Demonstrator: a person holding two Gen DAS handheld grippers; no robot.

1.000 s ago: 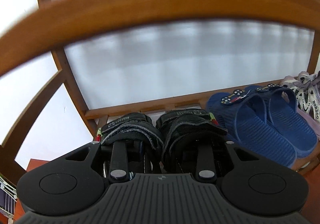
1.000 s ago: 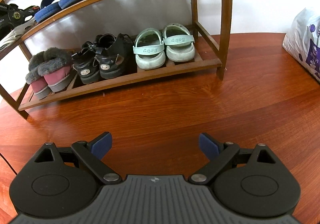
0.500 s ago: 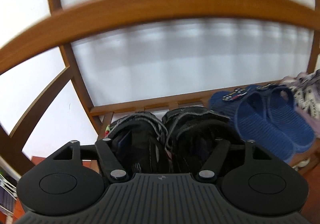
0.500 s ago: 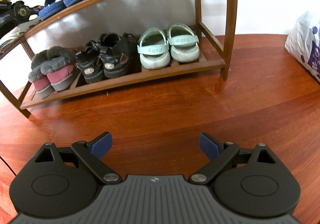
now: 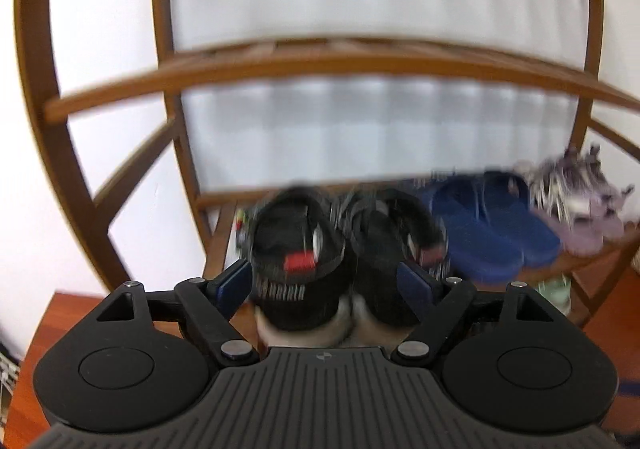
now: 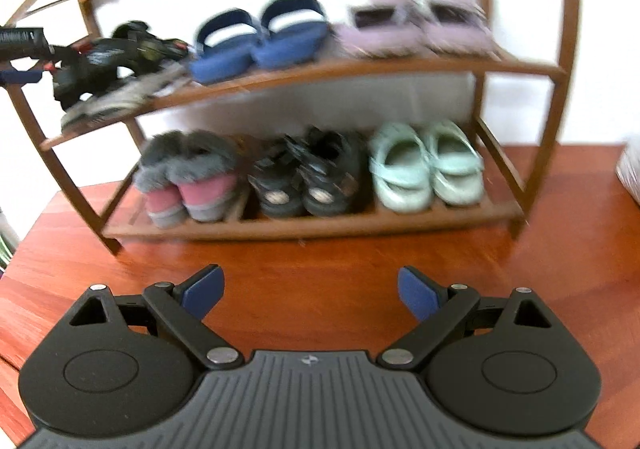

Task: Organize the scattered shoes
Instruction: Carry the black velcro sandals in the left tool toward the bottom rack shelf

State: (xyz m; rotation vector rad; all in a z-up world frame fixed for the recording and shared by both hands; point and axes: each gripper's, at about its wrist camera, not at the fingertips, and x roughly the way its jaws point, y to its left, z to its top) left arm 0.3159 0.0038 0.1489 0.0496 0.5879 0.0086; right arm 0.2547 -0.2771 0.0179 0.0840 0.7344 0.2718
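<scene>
Red-brown wooden floor (image 6: 328,249), white wall, wooden shoe rack (image 6: 360,69), black sandals (image 5: 344,249) on its middle shelf beside blue slippers (image 5: 492,225), left gripper (image 5: 324,285) angled down, jaws opening around the sandals' heels, right gripper (image 6: 310,289) spread wide, empty, over the floor

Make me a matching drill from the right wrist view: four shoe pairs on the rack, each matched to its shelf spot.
Things:
1. blue slides
2. mint clogs
3. fur-trimmed pink slippers
4. lilac sandals

Places:
A. lower shelf, left end
B. upper shelf, right end
C. lower shelf, right end
D. upper shelf, middle

Pairs: 1-D, 2-C, 3-A, 4-B
</scene>
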